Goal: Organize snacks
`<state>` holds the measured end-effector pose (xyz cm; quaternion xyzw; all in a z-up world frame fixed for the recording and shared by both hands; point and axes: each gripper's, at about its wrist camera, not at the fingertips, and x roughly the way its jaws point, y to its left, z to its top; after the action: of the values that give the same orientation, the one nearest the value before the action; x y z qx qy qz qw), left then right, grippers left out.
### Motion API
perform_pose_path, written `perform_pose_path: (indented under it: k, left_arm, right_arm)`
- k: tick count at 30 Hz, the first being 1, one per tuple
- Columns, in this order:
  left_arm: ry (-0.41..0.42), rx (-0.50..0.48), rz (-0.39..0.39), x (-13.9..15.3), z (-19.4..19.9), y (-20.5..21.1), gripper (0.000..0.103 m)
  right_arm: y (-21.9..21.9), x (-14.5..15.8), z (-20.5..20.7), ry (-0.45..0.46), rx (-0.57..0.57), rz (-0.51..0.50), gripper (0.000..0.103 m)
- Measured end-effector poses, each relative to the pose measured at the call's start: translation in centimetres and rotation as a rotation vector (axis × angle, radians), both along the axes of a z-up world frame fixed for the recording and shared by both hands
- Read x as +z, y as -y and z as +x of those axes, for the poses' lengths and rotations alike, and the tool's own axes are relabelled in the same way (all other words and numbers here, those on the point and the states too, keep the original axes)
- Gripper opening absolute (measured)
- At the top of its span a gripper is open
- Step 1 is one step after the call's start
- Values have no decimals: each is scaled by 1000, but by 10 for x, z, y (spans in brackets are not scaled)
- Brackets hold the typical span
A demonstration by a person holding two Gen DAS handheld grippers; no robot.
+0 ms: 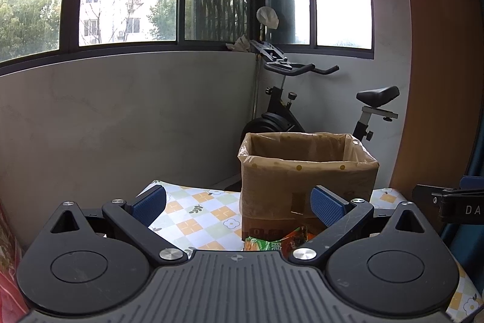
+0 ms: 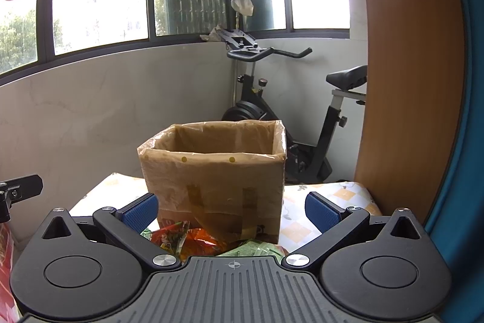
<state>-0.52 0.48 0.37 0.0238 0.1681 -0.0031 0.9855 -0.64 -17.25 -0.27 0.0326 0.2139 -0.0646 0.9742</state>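
A brown cardboard box lined with a clear plastic bag stands open-topped on the checked tablecloth; it also shows in the right wrist view. Snack packets lie in front of it: a green and orange one in the left wrist view, orange and green ones in the right wrist view, partly hidden by the gripper bodies. My left gripper is open and empty, just short of the box. My right gripper is open and empty, jaws either side of the box front.
An exercise bike stands behind the table by the grey wall and windows. A wooden panel rises at the right. The other gripper's edge shows at the right of the left wrist view. A red item lies at far left.
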Motion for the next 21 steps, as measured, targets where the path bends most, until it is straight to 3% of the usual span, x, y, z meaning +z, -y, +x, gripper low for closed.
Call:
perform_pose_path:
  k: [21]
  left_arm:
    - [0, 1, 3, -1, -3, 3, 102]
  right_arm:
    - [1, -2, 0, -2, -2, -2, 103]
